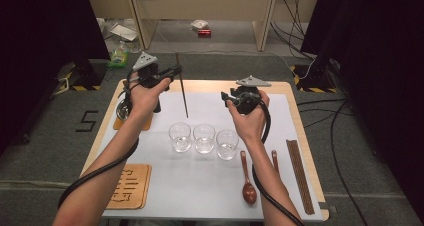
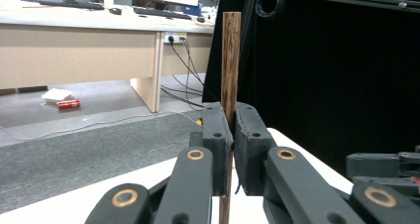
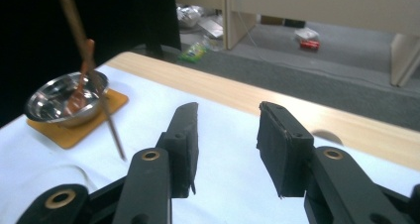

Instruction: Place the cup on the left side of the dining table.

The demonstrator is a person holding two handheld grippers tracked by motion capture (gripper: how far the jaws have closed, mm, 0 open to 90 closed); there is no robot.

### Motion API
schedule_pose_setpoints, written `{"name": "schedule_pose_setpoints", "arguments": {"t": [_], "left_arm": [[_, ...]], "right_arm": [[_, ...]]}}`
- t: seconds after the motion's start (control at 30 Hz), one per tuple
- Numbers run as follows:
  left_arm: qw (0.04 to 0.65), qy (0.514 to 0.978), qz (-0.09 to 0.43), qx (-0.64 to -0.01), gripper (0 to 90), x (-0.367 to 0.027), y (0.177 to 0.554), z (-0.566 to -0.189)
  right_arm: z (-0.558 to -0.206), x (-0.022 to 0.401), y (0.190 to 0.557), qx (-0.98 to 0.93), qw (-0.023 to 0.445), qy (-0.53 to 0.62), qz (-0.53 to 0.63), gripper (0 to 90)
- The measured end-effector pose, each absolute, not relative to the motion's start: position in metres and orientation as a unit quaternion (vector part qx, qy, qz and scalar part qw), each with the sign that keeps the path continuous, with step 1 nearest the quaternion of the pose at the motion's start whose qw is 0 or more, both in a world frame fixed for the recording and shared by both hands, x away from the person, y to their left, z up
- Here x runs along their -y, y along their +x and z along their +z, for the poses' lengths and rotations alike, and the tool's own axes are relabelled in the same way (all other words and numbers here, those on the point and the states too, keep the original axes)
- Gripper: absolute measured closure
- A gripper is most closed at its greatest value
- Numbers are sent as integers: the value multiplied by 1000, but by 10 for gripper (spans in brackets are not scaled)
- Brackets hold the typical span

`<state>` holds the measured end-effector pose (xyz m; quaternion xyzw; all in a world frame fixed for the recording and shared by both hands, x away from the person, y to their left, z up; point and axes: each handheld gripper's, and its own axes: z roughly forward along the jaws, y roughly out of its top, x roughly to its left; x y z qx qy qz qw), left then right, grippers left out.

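Wooden chopstick (image 2: 231, 60) upright, pinched in raised left gripper (image 1: 172, 74) fingers; right gripper (image 3: 225, 135) fingers apart, empty.

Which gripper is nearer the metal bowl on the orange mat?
Left. The left gripper, clamping a chopstick, hangs beside the metal bowl; the right gripper is farther across.

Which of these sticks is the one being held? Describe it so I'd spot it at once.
Start at the white-covered table and find the left gripper, raised near its far edge. The held chopstick is the thin dark stick pinched between its fingers, hanging down toward the table. Unlike the other chopsticks lying flat at the table's right edge, it stands nearly upright in the air.
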<state>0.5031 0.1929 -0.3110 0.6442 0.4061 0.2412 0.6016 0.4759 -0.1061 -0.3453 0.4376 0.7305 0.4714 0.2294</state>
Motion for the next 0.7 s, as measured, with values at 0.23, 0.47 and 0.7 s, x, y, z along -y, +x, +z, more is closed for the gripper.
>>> {"name": "schedule_pose_setpoints", "arguments": {"t": [0.23, 0.47, 0.7], "left_arm": [[598, 642, 255, -407, 840, -208, 495, -308], [595, 639, 265, -410, 840, -219, 488, -305], [587, 633, 279, -421, 840, -236, 481, -305]], "right_arm": [[-356, 137, 468, -723, 228, 468, 455, 596], [-366, 159, 460, -716, 229, 484, 447, 594], [-378, 182, 451, -708, 232, 500, 440, 592]]}}
